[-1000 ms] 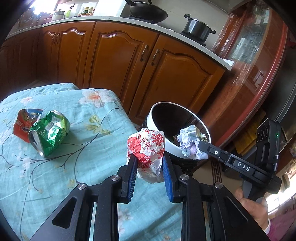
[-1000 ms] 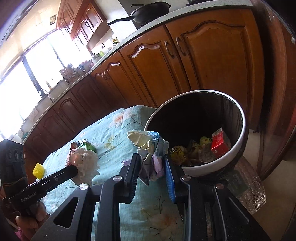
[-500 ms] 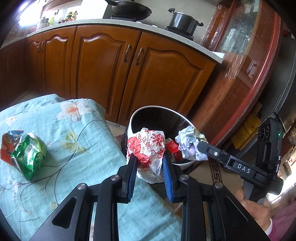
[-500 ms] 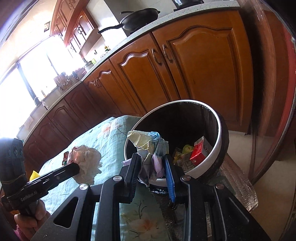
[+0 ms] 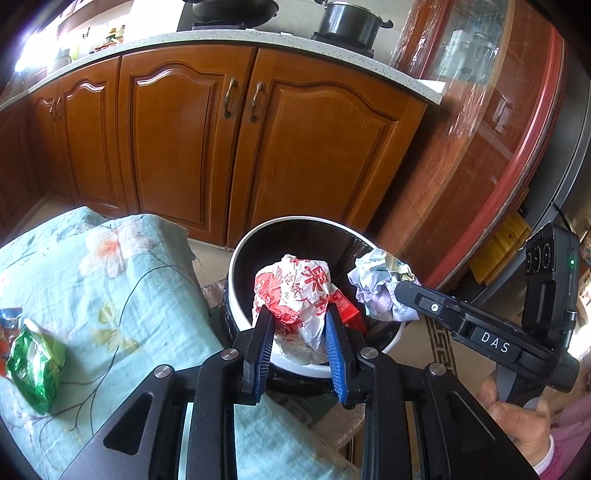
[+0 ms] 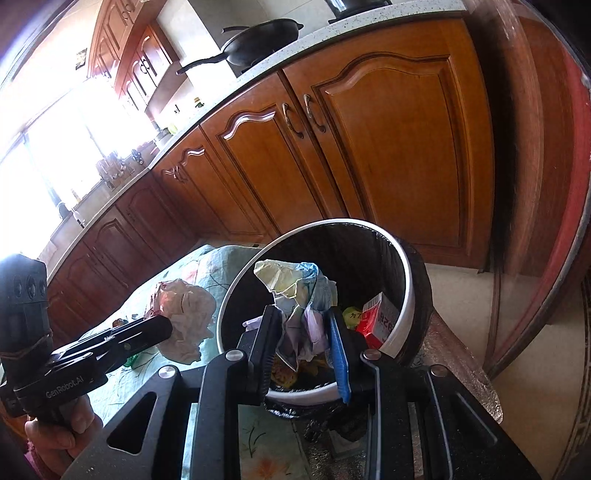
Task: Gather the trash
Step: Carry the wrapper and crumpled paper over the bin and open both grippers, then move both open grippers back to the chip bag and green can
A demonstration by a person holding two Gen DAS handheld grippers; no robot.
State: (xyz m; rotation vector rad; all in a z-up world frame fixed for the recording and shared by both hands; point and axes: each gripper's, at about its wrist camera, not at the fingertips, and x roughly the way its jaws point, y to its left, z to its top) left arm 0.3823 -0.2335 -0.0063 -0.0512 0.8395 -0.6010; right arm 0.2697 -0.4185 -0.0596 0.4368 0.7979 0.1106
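Two wads of trash hang at the mouth of the bin, one in each of your grippers. The red-and-white printed wrapper (image 5: 295, 295), crumpled into a loose ball, sits clenched between the blue pads of your left gripper (image 5: 300, 328), over the near rim of the white-rimmed trash bin (image 5: 236, 273). The pale wad of crumpled paper (image 6: 301, 295), yellow, blue and lilac in its folds, is pinched the same way in your right gripper (image 6: 304, 341), above the bin's opening.

Both pieces look feather-light and soft; they will likely crush rather than resist, and should fall free once the jaws part, though thin film may cling to a pad for a moment. You hold each across its bulkiest middle, which looks the safest place for anything this shapeless.

Inside the black-lined bin lie a red carton (image 6: 378, 317) and some yellowish scraps. Beside the bin, the floral blue-green cloth covers the tabletop (image 5: 122, 295), where a crushed green can (image 5: 35, 363) lies by something red at the frame's edge, both yet to be collected. Behind stand brown wooden cabinets (image 5: 306, 155) under a speckled counter carrying a black wok (image 6: 266, 37) and a dark pot (image 5: 349, 22).
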